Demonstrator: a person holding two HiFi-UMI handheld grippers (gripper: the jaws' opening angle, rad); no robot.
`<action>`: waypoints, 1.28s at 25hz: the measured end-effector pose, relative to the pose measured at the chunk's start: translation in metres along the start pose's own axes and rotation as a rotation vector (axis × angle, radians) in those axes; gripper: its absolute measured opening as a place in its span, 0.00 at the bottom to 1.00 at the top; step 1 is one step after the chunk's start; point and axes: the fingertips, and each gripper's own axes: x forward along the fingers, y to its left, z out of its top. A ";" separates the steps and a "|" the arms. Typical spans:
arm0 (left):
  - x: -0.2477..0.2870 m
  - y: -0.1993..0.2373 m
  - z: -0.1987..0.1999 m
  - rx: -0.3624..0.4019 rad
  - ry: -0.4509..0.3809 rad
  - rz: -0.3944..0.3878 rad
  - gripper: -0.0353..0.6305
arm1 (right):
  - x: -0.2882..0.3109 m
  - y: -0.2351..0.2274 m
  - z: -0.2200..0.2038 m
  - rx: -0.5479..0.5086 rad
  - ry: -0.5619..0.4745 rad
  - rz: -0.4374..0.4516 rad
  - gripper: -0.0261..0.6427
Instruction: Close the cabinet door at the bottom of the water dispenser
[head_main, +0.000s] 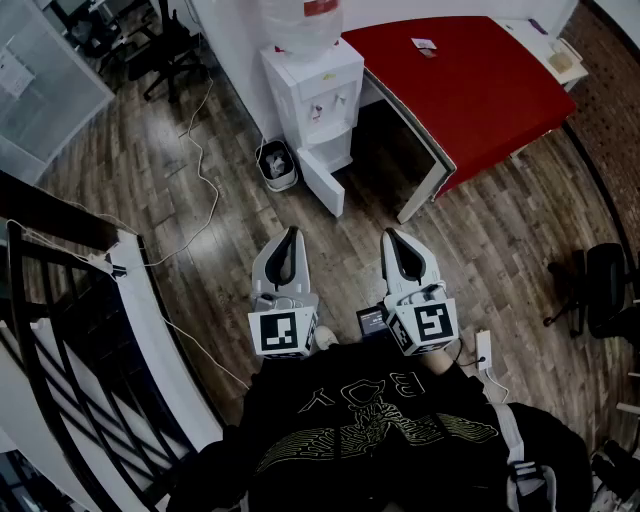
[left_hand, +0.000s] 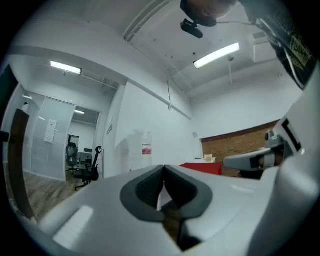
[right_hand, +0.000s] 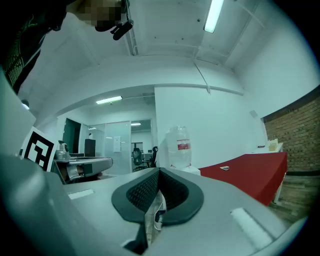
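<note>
1. A small white bin (head_main: 278, 166) sits on the wood floor just beside the water dispenser's left side.
2. The left gripper (head_main: 291, 234) is held low in front of the person. Its own view (left_hand: 163, 168) shows the jaw tips pressed together with nothing between them.
3. The water dispenser (head_main: 312, 85) stands ahead against the white wall, well apart from both grippers. Its bottom cabinet door (head_main: 326, 186) hangs open, swung out toward the person.
4. The right gripper (head_main: 391, 236) is level with the left one, its jaws likewise meeting at the tips and empty (right_hand: 159, 171).
5. A red table (head_main: 480, 85) adjoins the dispenser's right side.
6. Only the head view shows the open door. The gripper views catch just the bottle (left_hand: 142, 149) (right_hand: 180, 145) above their own bodies.
</note>
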 end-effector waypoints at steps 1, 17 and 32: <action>0.001 0.002 -0.001 0.000 0.003 -0.004 0.06 | 0.002 0.001 -0.001 0.002 0.002 -0.006 0.04; 0.043 0.032 -0.031 -0.010 0.029 -0.040 0.06 | 0.035 -0.011 -0.017 -0.006 0.015 -0.088 0.04; 0.272 0.083 -0.129 -0.045 0.233 0.078 0.06 | 0.244 -0.133 -0.038 -0.097 0.058 0.059 0.04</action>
